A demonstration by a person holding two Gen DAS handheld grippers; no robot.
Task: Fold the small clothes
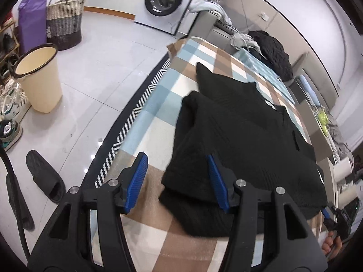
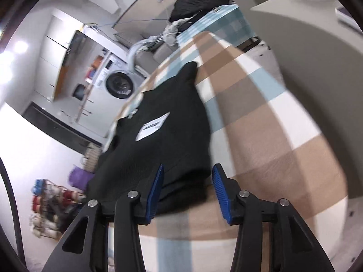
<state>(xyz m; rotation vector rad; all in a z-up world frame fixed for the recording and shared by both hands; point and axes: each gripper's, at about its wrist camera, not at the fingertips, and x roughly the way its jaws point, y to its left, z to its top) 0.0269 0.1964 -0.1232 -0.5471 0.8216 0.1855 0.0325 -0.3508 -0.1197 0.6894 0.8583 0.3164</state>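
A black knit sweater (image 1: 245, 140) lies on a table covered by a checked blue, brown and white cloth (image 1: 149, 122), with one sleeve folded over its body. My left gripper (image 1: 177, 176) is open at the sweater's near left corner, its right finger over the fabric. The right gripper (image 1: 329, 215) shows at the sweater's far right edge in the left wrist view. In the right wrist view the sweater (image 2: 168, 136) shows a white label (image 2: 153, 125). My right gripper (image 2: 187, 190) is open, with the sweater's hem between its jaws.
On the floor to the left stand a cream bucket (image 1: 39, 79), a woven basket (image 1: 64, 20), a black slipper (image 1: 45, 176) and shoes. A washing machine (image 1: 165, 2) stands at the back. Another dark garment (image 1: 272, 52) and pale clothes lie at the table's far end.
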